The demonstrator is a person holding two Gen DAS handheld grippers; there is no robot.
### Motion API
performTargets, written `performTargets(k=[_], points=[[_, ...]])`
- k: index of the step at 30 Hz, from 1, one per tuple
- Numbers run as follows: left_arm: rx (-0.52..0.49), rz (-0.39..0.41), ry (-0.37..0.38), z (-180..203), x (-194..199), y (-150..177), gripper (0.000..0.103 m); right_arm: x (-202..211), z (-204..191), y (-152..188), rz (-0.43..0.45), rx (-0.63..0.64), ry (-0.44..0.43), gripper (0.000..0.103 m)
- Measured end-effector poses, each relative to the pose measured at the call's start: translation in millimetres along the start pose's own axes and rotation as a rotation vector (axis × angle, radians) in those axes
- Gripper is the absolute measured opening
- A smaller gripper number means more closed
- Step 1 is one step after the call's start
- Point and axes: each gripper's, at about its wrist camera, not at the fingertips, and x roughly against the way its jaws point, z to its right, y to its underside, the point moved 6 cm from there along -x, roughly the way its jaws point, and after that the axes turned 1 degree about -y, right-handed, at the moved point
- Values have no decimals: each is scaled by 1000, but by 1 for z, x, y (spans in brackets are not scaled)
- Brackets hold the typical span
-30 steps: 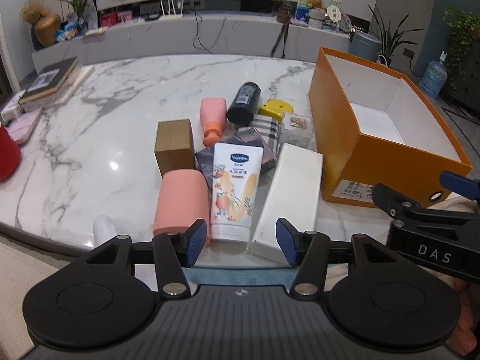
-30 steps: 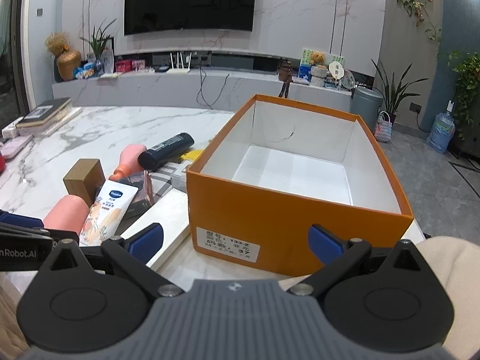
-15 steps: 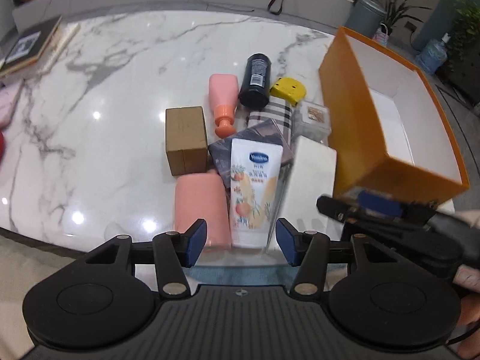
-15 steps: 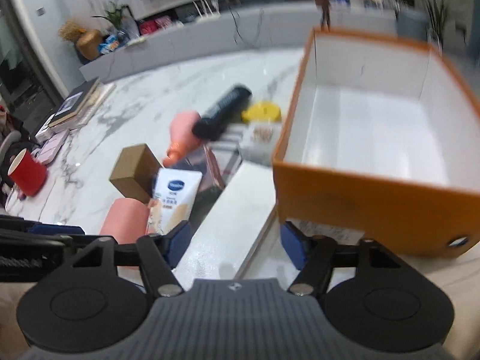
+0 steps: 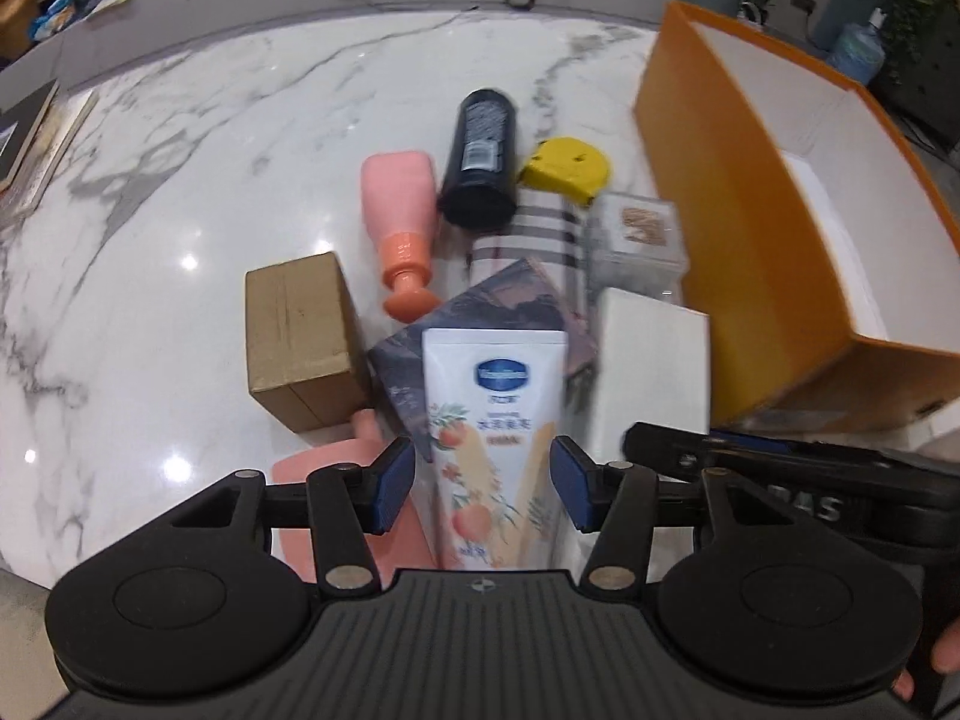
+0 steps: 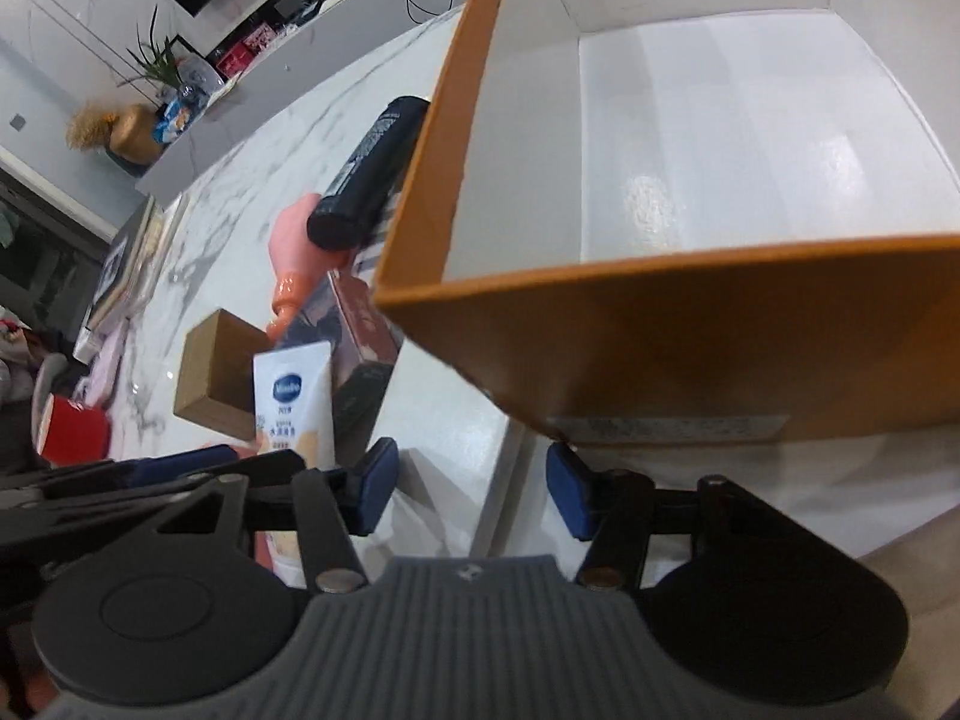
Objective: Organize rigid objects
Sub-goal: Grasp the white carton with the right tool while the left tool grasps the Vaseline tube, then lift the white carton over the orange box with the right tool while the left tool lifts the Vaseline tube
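Your left gripper (image 5: 483, 483) has its jaws spread, one on each side of the lotion tube (image 5: 495, 438), pads clear of it. Your right gripper (image 6: 468, 489) has just been closing; its jaws straddle the long white box (image 6: 447, 456) but do not press on it. The tube lies on a dark patterned box (image 5: 480, 312) in the clutter on the white marble table (image 5: 180, 138), near the brown carton (image 5: 297, 339), pink bottle (image 5: 402, 210), black bottle (image 5: 480, 162) and yellow tape measure (image 5: 567, 168). The open orange box (image 6: 690, 330) stands just beside them, white inside. Beyond the table runs a grey ledge (image 5: 240, 6) with plants and cables.
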Motion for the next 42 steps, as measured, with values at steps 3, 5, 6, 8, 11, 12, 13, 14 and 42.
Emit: performTargets(k=[3,5,6,8,11,12,13,14,42], points=[[27,-32,23,-4,-8,0,60,2,3,-1,9,-14,-29,50],[4,-37,16,-1,-11,0,59,2,4,-2,16,-24,-44,48],[-12,-41,9,1,-12,1,58,2,4,-2,18,-27,-51,48],[-13,-44,4,2,-15,2,58,1,4,-3,22,-20,-54,47],[-8,-38,18,3,-15,2,58,1,2,-2,27,-14,-52,44],[-15,-34,12,4,-14,3,58,2,2,-1,30,-12,-51,42],[-19,-32,8,5,-14,3,58,1,3,-3,36,-9,-50,41],[-23,-31,6,5,-14,3,58,4,2,-3,45,-1,-49,37],[-71,-80,42,20,-15,16,58,11,-30,-3,126,115,-59,48]])
